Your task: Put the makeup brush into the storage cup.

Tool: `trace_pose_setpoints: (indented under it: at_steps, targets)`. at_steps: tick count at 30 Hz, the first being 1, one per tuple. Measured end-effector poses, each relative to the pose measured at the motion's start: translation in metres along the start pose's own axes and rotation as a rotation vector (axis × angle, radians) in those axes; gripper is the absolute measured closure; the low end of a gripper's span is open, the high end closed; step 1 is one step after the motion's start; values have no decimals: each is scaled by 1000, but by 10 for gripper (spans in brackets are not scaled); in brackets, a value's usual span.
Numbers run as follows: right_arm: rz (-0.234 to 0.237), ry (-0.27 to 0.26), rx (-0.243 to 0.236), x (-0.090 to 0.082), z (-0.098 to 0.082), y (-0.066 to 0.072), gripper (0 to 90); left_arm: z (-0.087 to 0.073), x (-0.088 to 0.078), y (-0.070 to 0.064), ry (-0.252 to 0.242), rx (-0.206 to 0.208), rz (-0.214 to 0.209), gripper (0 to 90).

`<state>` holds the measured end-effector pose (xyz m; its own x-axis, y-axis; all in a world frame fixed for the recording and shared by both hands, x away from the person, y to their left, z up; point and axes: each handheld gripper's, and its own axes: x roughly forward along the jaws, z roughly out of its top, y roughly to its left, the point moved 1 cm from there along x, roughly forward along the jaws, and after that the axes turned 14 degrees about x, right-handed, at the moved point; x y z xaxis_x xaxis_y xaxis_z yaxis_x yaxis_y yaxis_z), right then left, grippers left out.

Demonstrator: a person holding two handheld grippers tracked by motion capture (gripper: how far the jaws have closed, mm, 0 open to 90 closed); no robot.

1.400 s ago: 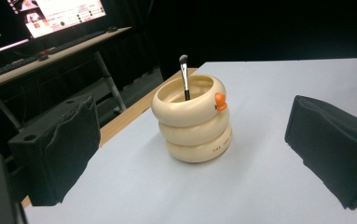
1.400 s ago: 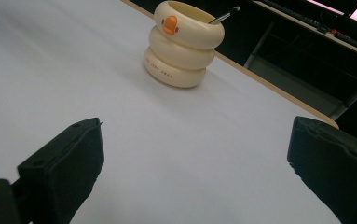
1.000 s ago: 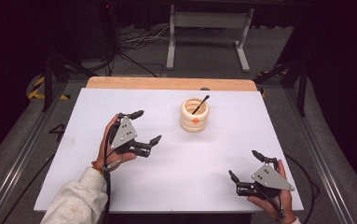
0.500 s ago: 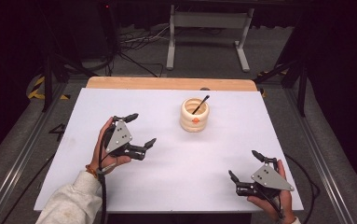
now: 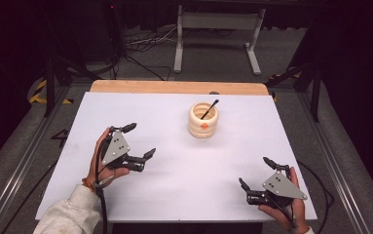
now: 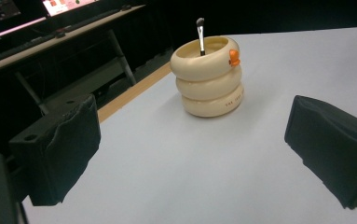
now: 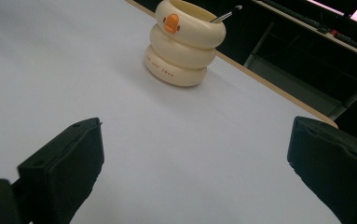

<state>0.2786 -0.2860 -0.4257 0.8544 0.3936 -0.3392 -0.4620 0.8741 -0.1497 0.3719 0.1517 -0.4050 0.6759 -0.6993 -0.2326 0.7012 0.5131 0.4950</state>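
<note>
On the table: I see a cream holder (image 5: 203,120) standing upright on the far half of the white table (image 5: 184,195), a little right of its middle, with a thin dark brush (image 5: 209,109) sticking out of it.

Holder from my left claw: ahead and to the right of the left gripper (image 5: 134,141); in the left gripper view the holder (image 6: 208,77) sits up and between the two jaws, so that claw already faces it.

Holder from my right claw: ahead and to the left of the right gripper (image 5: 255,172), well apart.

Nearer hand: I judge the left one is somewhat closer.

Brush axis: the brush (image 6: 200,35) leans in the holder, tip tilted toward the far right corner of the table; only its upper part shows above the rim.

Left claw: spread wide, holding nothing.

Right claw: also spread wide, empty, low near the table's front edge.

Coming move, as I judge it: carry the left claw forward and rightward, then come down over the rim along the brush's lean.

Surface: plain white, flat, with a wooden strip along the far edge.

Room: dark, with a metal stand (image 5: 217,34) and cables on the floor behind the table.
</note>
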Motion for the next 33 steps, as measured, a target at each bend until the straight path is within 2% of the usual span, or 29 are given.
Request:
trace_pose_setpoints:
  at_steps: [9,16,18,33]
  targets:
    - [-1,1,-2,0,0,0,44,-6,-13,-4,6,-12,2,45]
    - [-1,3,-2,0,0,0,44,-10,-20,-5,23,-9,9,47]
    - [-1,6,-3,0,0,1,44,-11,-22,-6,35,5,17,46]
    - [-2,5,-3,0,0,1,44,-21,-35,-9,69,3,32,49]
